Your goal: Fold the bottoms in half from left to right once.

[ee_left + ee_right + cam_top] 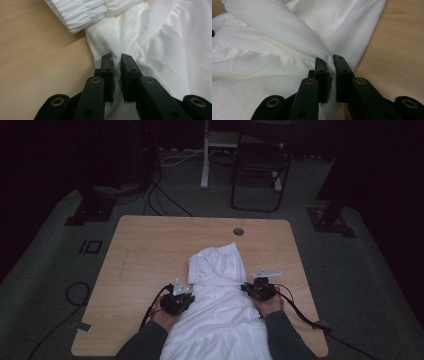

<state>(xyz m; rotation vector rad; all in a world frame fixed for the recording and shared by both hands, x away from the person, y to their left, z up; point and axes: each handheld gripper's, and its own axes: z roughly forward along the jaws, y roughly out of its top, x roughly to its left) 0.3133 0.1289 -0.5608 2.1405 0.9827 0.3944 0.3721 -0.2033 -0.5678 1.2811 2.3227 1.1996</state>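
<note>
The white garment (220, 305) lies lengthwise down the lower middle of the wooden table (150, 245), its gathered end toward frame centre. The left gripper (184, 296) and right gripper (251, 288) flank it at equal reach, each nearly closed, apparently pinching a fold at its edge.

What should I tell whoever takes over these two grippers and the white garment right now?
Left gripper: shut on the garment, pinching its left edge.
Right gripper: shut on the garment's right edge.
Garment: spread on the table, near end hanging over the person's side; the gathered elastic end is folded back over the middle.
Done: one fold, far end brought over.
Left: probably further folding from the two pinched sides, then release. Keep both grips even so the cloth doesn't skew.
</note>
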